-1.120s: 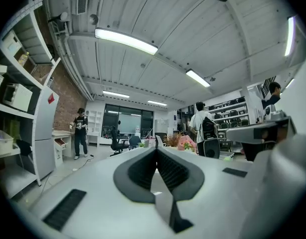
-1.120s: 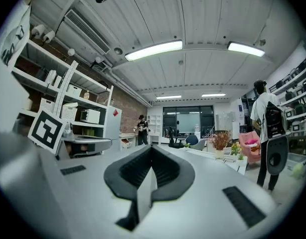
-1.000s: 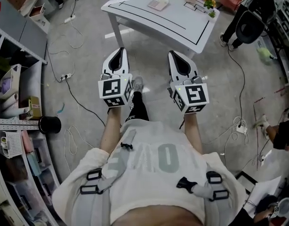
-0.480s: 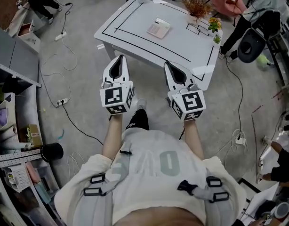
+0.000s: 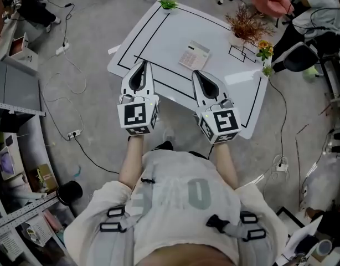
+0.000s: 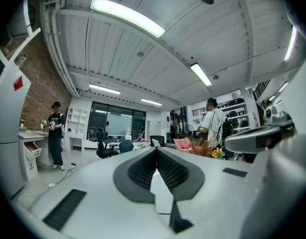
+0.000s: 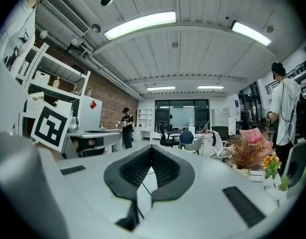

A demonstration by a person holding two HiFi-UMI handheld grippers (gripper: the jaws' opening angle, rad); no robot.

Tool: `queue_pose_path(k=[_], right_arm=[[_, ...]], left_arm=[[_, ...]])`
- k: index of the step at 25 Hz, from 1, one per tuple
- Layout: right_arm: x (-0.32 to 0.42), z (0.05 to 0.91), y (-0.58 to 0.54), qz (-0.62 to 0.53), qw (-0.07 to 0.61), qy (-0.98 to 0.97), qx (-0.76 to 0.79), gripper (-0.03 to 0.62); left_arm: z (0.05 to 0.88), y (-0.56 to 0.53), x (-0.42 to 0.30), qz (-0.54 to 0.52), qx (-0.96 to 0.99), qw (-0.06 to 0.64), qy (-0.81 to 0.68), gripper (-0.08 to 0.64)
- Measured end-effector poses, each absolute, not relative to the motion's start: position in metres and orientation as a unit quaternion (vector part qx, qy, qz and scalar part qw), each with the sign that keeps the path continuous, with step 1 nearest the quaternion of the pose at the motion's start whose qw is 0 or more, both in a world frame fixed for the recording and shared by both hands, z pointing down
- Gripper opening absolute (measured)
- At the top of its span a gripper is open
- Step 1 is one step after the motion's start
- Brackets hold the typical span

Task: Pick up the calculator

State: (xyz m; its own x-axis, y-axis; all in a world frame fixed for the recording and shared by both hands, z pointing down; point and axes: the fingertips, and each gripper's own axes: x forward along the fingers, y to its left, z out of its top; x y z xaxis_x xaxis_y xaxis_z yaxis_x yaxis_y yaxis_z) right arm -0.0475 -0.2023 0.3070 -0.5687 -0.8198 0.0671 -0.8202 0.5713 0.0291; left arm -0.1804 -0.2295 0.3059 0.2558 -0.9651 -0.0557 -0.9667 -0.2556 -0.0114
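Observation:
The calculator (image 5: 194, 55) is a pale, flat pad lying on the white table (image 5: 159, 32) inside its black taped lines. Both grippers are held level, side by side, over the table's near edge. The left gripper (image 5: 141, 66) is shut and empty, to the left of the calculator and short of it. The right gripper (image 5: 196, 74) is also shut and empty, its tips just short of the calculator's near edge. In the left gripper view the left gripper (image 6: 156, 149) shows its jaws meeting; so does the right gripper (image 7: 152, 147) in the right gripper view. Neither gripper view shows the calculator.
A vase of dried plants (image 5: 247, 24) and small flower pots (image 5: 264, 49) stand at the table's right end, a green plant (image 5: 168, 3) at its far corner. Cables and a power strip (image 5: 73, 133) lie on the floor at left, beside shelves (image 5: 15, 165). A person (image 6: 54, 133) stands far off.
The person has walked up to the table. It was far ahead; now both grippers reach over its near edge, and the calculator lies close in front of the right one. Both stay shut.

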Motion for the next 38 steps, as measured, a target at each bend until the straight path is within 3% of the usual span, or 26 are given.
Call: queue_pose_path(k=[23, 37, 38], right_arm=[[-0.033, 0.298, -0.282, 0.002, -0.01, -0.886, 0.464, 0.006], [-0.031, 0.301, -0.296, 0.012, -0.001, -0.893, 0.45, 0.006], [-0.035, 0.303, -0.296, 0.018, 0.001, -0.899, 0.438, 0.091]], left_arm=[[0.302, -0.296, -0.145, 0.007, -0.792, 0.048, 0.609, 0.02], [0.297, -0.303, -0.138, 0.0, -0.787, 0.06, 0.614, 0.02], [0.297, -0.303, -0.137, 0.0, -0.787, 0.057, 0.615, 0.02]])
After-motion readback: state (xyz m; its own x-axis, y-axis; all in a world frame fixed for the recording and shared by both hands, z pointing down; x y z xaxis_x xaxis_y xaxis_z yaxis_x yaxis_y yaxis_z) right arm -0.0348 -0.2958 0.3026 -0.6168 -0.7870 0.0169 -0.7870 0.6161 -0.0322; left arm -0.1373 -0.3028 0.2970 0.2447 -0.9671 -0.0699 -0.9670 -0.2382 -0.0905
